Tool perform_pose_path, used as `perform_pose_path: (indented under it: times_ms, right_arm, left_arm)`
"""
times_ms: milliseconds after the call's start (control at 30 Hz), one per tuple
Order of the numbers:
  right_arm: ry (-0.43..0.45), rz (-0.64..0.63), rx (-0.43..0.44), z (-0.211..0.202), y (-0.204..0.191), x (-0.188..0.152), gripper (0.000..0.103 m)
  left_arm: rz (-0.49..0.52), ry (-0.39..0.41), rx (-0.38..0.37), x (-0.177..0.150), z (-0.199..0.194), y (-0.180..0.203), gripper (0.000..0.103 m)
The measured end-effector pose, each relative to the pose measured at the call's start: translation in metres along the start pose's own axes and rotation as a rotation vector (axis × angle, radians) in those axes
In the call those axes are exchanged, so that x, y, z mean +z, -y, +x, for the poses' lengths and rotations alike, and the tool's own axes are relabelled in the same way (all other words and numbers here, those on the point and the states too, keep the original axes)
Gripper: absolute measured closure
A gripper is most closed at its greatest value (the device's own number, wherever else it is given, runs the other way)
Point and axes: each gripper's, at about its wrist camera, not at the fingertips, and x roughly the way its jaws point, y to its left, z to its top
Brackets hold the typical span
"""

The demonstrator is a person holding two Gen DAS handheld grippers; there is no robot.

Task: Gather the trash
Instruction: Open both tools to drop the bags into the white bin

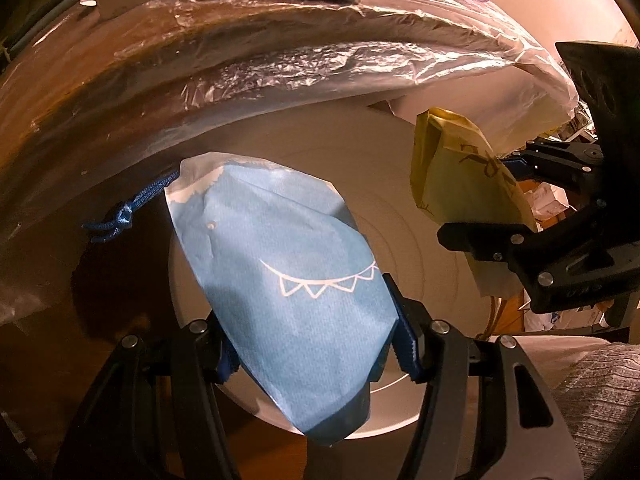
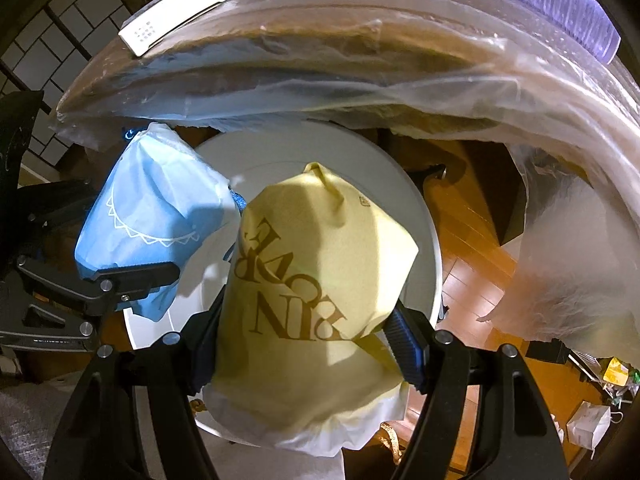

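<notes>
The left gripper [image 1: 316, 354] has its two fingers pinched on a blue paper bag [image 1: 280, 280], and that bag hangs over a white round bin [image 1: 420, 232] with its white bunting print facing the left wrist camera. A blue cord [image 1: 128, 208] trails off the bag's top edge toward the table side. Over on the right, the right gripper [image 2: 308, 344] squeezes a pale yellow paper bag [image 2: 312, 280] between its blue-padded fingers [image 2: 404, 344], brown lettering showing upside down, and this one too sits above the white bin's pale rim [image 2: 424, 240]. From the right wrist view the two bags are just beside each other, blue to the left of yellow, though whether they actually touch is hard to say through the fisheye. Behind them runs a brown table edge wrapped in clear plastic sheeting [image 2: 360, 60], with a white box [image 2: 176, 12] and a purple ribbed item [image 2: 560, 4] on top. Wooden flooring [image 2: 472, 264] shows beyond the bin, and a white plastic bag [image 2: 568, 248] slumps at the right.
</notes>
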Motion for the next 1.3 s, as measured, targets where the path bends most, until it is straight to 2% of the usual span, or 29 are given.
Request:
perform_pose_path:
  times_ms: [900,1067,1300]
  right_arm:
    - [-0.010,0.010,-0.031,-0.002,-0.002,0.001,0.033]
    - [-0.001,0.022,-0.039,-0.004,-0.002,0.001,0.025]
    - [0.025,0.014,-0.046,-0.016,-0.003,0.001,0.022]
  left_arm:
    - [0.019,-0.009,0.026,0.008,0.015,-0.004,0.042]
    - [-0.008,-0.004,0.043,0.011,0.014,-0.011,0.032]
    - [-0.012,0.029,0.045,0.012,0.005,-0.015,0.028]
